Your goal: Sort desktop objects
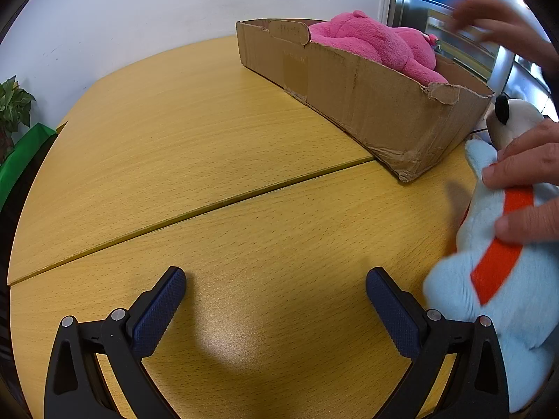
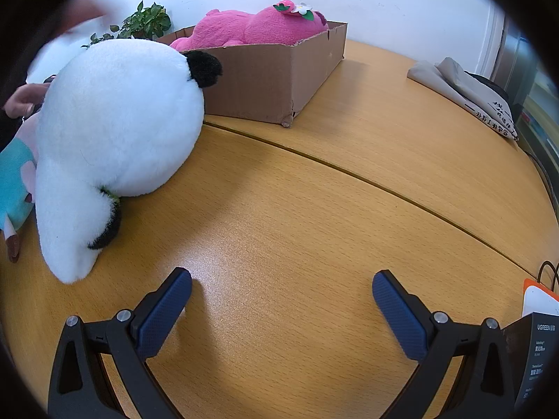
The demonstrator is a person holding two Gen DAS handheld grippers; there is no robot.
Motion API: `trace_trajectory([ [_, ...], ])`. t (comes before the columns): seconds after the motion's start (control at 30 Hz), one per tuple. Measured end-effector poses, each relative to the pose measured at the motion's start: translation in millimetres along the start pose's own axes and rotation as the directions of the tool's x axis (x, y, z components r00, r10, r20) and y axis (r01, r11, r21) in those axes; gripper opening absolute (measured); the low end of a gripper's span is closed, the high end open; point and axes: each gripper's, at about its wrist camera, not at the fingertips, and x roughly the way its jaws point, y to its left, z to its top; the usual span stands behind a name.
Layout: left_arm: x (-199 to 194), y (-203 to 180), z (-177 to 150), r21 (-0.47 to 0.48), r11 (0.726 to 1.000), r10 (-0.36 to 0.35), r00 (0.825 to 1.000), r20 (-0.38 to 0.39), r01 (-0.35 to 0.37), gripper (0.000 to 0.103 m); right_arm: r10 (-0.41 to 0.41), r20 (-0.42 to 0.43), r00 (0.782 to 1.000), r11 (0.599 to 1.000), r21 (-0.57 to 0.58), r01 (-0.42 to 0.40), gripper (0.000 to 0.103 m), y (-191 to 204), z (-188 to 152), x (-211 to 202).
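Plush toys are what this sorting job turns on, and one is already home: a pink plush bear (image 2: 258,26) lies inside the open cardboard box (image 2: 265,80) toward the far edge of the table (image 2: 314,209), filling much of it, which suggests the box is the bin for soft toys. Two more wait outside it. A white panda plush (image 2: 118,132) lies on its side near the box's near corner, and a light blue plush with an orange band (image 1: 496,272) lies against it; the right wrist view shows the two touching. A bare hand (image 1: 527,174) presses on the blue one, probably setting it down or steadying it so it can be picked up, while another hand (image 1: 499,24) is blurred above the box.

The left tool (image 1: 276,289) has its fingers spread wide over bare table, empty, the blue plush just beside its right finger. The right tool (image 2: 282,289) is likewise spread and empty, with the panda off to its left. A folded grey bag (image 2: 464,94) lies well apart, by the far right edge.
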Motion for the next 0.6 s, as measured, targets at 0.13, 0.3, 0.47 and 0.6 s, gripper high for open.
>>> trace_trajectory([
  [0.13,0.1,-1.1,-0.4,0.000,1.000,0.000,1.000,0.000,0.000,0.103,0.000,0.000,1.000,1.000,0.000,0.000,0.103,-0.2,0.2,0.1],
  [0.3,0.0,-1.6,-0.4,-0.001,1.000,0.001,1.000,0.000,-0.001,0.103,0.000,0.000,1.000,1.000,0.000,0.000,0.103,-0.6,0.5,0.4],
  [0.47,-0.4,-1.0,-0.5,-0.001,1.000,0.000,1.000,0.000,0.000,0.103,0.001,0.000,1.000,1.000,0.000,-0.001,0.103,-1.4,1.0,0.8],
  [0.6,-0.6,-0.8,-0.7,-0.001,1.000,0.000,1.000,0.000,0.000,0.103,0.001,0.000,1.000,1.000,0.000,-0.001,0.103,-1.8,1.1,0.9],
])
